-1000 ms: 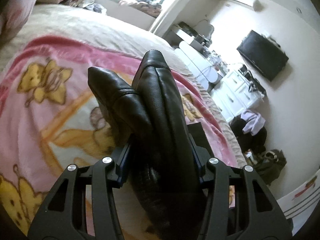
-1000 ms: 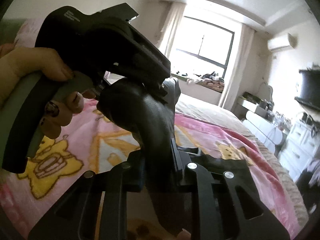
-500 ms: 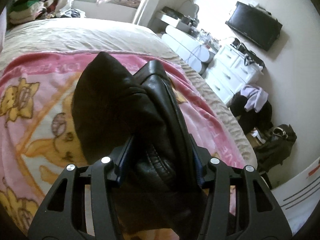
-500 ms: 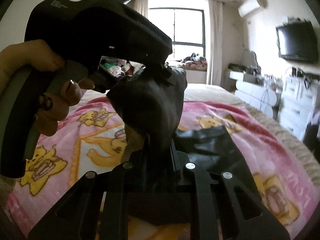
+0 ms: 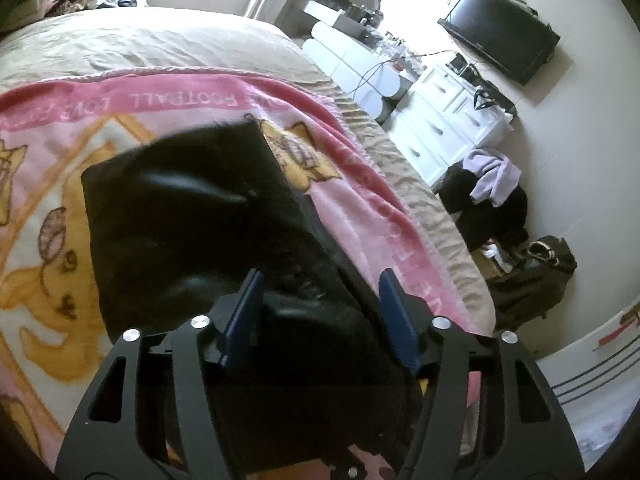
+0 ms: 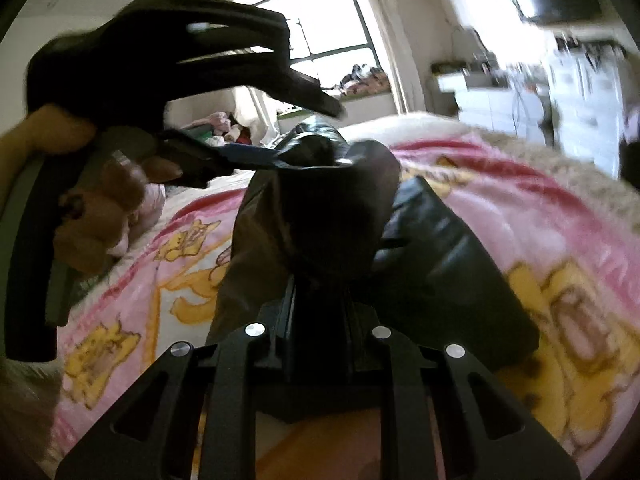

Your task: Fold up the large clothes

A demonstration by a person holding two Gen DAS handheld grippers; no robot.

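Observation:
A black leather garment [image 5: 180, 208] lies partly folded on the pink cartoon blanket [image 5: 360, 200]. My left gripper [image 5: 320, 312] hovers low over its near edge. Its jaws are opening, the blue pads [image 5: 244, 316] stand apart, and black leather still sits between them. In the right wrist view, my right gripper [image 6: 320, 288] is shut on a bunched fold of the garment [image 6: 440, 260], which rises above its fingers. A hand [image 6: 100, 200] holds the left gripper at upper left, and its blue pad [image 6: 248, 157] reaches the top of the bunched fold.
The blanket lies on a beige bedspread [image 5: 160, 48]. To the right of the bed stand a white dresser [image 5: 440, 120], a wall TV [image 5: 500, 48] and piled clothes and bags [image 5: 492, 184] on the floor. A bright window [image 6: 332, 40] is behind the bed.
The left jaws have spread, and the leather they held upright now lies flatter on the blanket. Both grippers have moved along the bed and sunk a little. The right one has rolled.

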